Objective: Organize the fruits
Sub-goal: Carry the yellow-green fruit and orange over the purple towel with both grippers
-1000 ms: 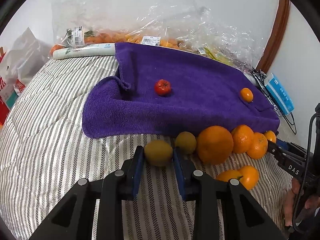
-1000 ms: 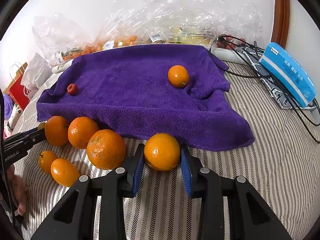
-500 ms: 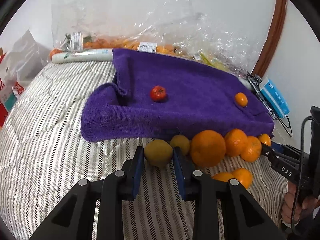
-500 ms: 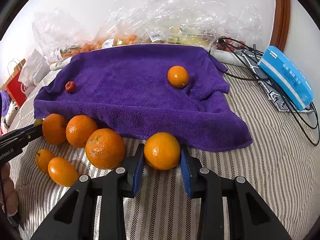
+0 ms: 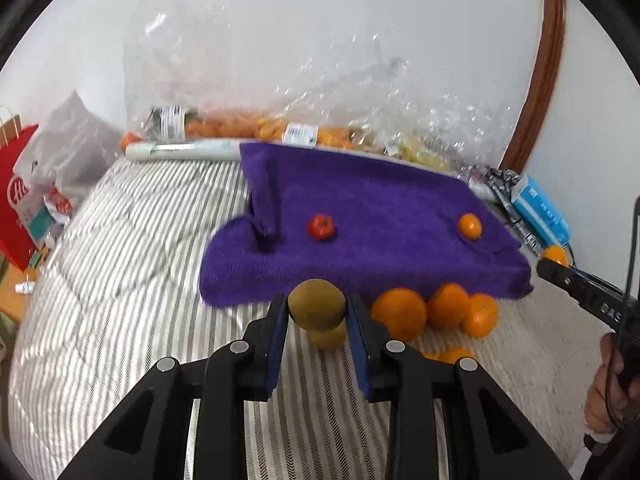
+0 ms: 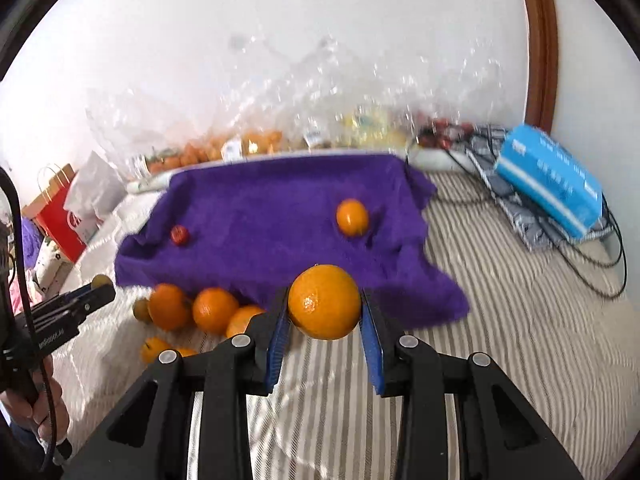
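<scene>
My left gripper (image 5: 317, 310) is shut on a yellow-green fruit (image 5: 316, 309) and holds it lifted above the striped bed, over a second yellow-green fruit (image 5: 329, 336). My right gripper (image 6: 324, 304) is shut on an orange (image 6: 324, 301), lifted in front of the purple towel (image 6: 272, 216). On the towel (image 5: 380, 208) lie a small red fruit (image 5: 321, 227) and a small orange (image 5: 470, 226). Several oranges (image 5: 400, 313) lie in a row at the towel's front edge, and show in the right wrist view (image 6: 192, 310) too.
Clear plastic bags of fruit (image 5: 280, 128) lie along the wall behind the towel. A blue box (image 6: 550, 186) on cables sits at the right. A red paper bag (image 5: 16, 208) stands left of the bed. The striped bedcover (image 5: 120, 280) spreads left.
Both grippers have risen from the bed with their fruits held. The views now look down from higher, and the second yellow-green fruit shows below the held one.
</scene>
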